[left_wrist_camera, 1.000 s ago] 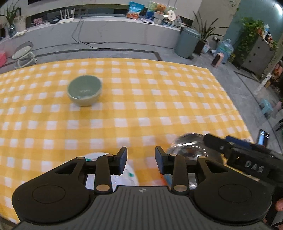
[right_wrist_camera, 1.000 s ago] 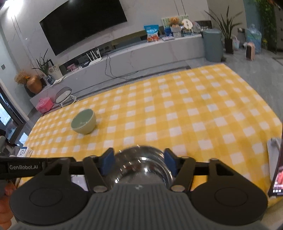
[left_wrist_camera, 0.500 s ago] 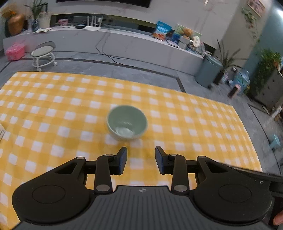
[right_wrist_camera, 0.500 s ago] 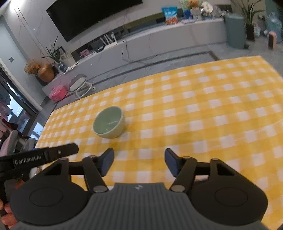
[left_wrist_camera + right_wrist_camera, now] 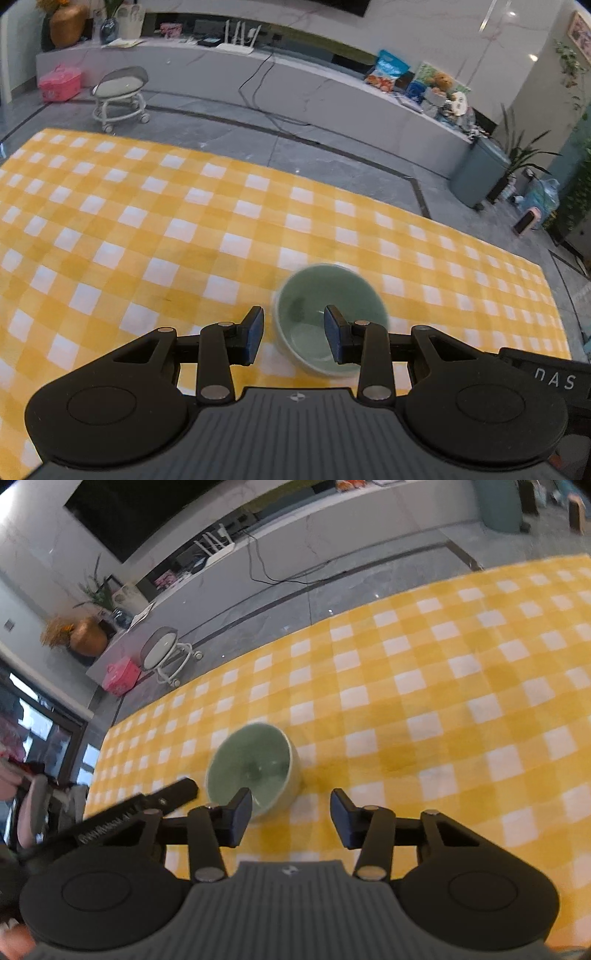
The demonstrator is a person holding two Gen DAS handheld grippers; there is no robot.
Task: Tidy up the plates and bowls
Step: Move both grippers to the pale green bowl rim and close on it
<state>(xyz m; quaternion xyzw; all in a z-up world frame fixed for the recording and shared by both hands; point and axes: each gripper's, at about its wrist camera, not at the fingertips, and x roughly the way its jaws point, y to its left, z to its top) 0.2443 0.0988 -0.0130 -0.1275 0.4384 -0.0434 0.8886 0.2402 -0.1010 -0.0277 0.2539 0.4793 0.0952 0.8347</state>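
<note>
A pale green bowl (image 5: 325, 306) stands upright on the yellow checked tablecloth (image 5: 147, 229). My left gripper (image 5: 294, 334) is open and close over its left rim; its right fingertip sits in front of the bowl's inside, its left fingertip outside the rim. In the right wrist view the same bowl (image 5: 255, 764) lies just ahead and left of my right gripper (image 5: 291, 818), which is open and empty, its left fingertip in front of the bowl's near rim. The steel bowl and the plate are out of view.
The right gripper's body (image 5: 546, 376) shows at the left view's lower right edge; the left gripper's body (image 5: 125, 812) shows at the right view's lower left. Beyond the table's far edge are grey floor, a wheeled stool (image 5: 120, 94) and a low cabinet (image 5: 295, 85).
Both grippers have moved forward to the green bowl, which now sits right at the fingertips. The steel bowl and the plate have dropped out of view.
</note>
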